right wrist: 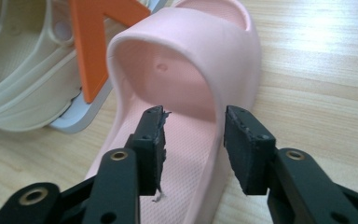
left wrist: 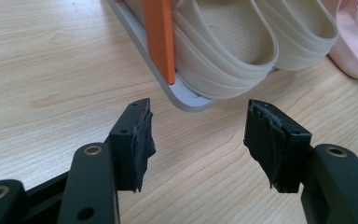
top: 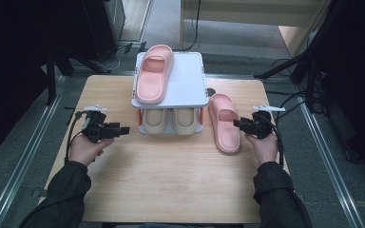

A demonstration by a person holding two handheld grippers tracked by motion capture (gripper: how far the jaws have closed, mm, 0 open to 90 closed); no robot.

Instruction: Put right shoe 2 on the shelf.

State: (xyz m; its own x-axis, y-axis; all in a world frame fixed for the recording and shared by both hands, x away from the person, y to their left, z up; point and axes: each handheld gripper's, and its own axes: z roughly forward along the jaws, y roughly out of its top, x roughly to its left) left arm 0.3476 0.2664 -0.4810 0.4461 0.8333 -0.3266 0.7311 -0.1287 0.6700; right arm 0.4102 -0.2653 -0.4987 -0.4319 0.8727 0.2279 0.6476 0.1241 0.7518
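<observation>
At frame centre I see the wooden table (top: 171, 180) carrying a two-tier shoe rack (top: 190, 83); right of it lies a pink slipper (top: 224, 123), my right gripper (right wrist: 193, 140) spread just behind its strap, empty; my left gripper (left wrist: 198, 140) gapes, centre-left.

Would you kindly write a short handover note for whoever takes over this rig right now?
Left hand-held gripper: open, holding nothing, beside the rack's lower shelf.
Right hand-held gripper: open, pads off the pink slipper on the table, which lies just ahead of the jaws, right of the rack.
Things: one pink slipper on the top shelf; two beige slippers on the lower shelf.
Done: three slippers racked.
Left: probably grip the table slipper and set it beside its mate on top, where space remains.
</observation>
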